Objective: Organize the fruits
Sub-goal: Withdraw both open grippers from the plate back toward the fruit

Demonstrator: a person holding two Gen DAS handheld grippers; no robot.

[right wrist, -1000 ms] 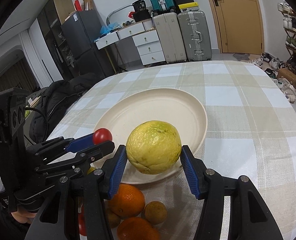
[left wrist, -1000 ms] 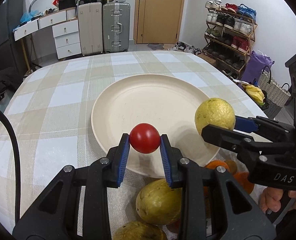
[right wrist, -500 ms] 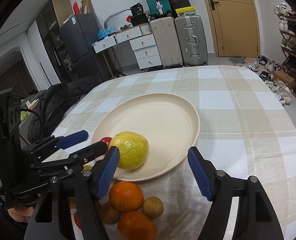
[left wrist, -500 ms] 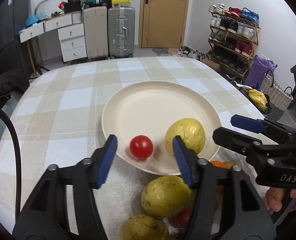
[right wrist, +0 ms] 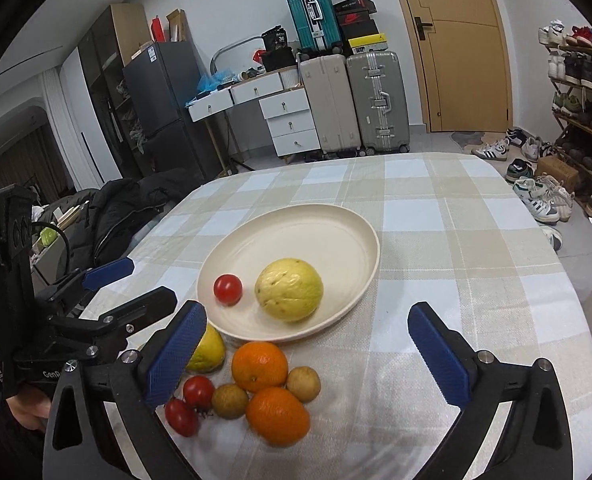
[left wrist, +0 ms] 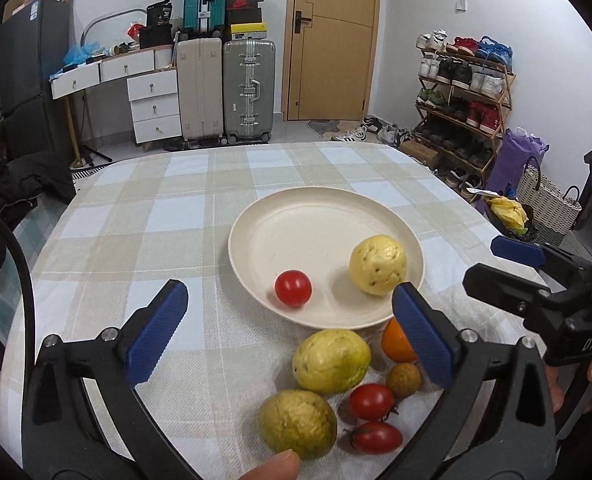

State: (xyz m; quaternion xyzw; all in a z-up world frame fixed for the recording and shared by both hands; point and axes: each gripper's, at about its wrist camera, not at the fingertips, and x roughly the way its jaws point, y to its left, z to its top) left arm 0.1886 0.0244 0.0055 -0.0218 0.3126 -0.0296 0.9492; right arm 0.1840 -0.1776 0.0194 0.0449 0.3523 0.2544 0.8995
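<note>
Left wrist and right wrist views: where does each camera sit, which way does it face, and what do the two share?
Left wrist: on the left gripper, looking forward and down at the plate; shows its own open fingers, a fingertip, and the right gripper at the right edge.
Right wrist: on the right gripper, facing the same plate from the right; shows its open fingers and the left gripper at left.
Shared: plate, tomato and yellow fruit on it, loose fruit in front of it.

cream plate (left wrist: 323, 216), red tomato (left wrist: 293, 288), checked tablecloth (left wrist: 144, 216)
</note>
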